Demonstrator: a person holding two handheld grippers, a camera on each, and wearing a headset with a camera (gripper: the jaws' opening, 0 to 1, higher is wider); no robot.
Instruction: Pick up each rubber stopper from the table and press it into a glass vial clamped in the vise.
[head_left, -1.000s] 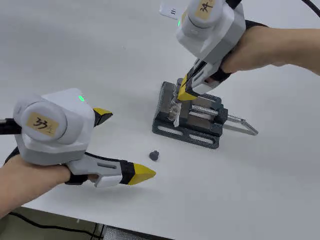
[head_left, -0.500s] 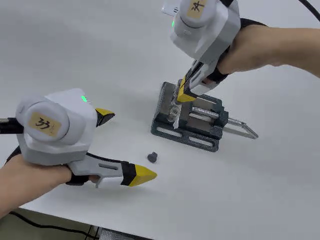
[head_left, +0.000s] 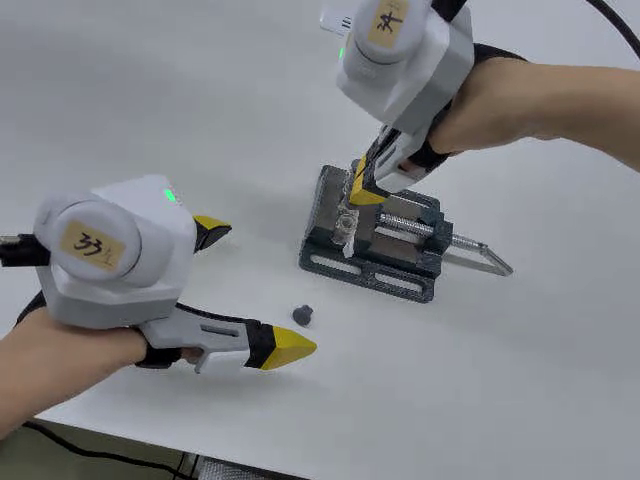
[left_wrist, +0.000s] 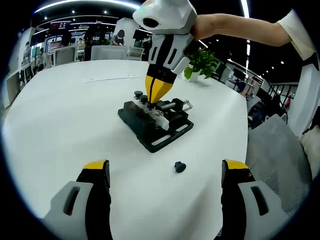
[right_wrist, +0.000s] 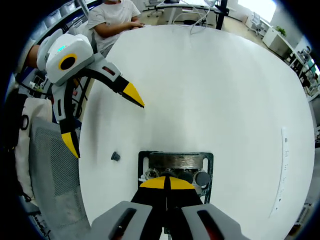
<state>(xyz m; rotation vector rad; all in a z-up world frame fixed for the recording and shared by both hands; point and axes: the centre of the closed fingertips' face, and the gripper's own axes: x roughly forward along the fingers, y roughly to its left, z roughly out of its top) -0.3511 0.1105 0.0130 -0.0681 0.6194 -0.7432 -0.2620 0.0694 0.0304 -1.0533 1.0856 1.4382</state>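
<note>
The right gripper (head_left: 362, 190) has its jaws pinched together, tips down on the row of glass vials (head_left: 345, 222) clamped in the black vise (head_left: 400, 265), roughly mid-table. I can't tell if anything's squeezed between them. One end vial already has a dark plug (right_wrist: 202, 178) in it. The left gripper (head_left: 252, 288) hangs by the table's near edge, jaws spread wide, holding nothing. A loose rubber stopper (head_left: 303, 315) lies on the table between that gripper and the vise, with nothing in the way. The vise's handle (head_left: 482, 259) sticks out the other side.
</note>
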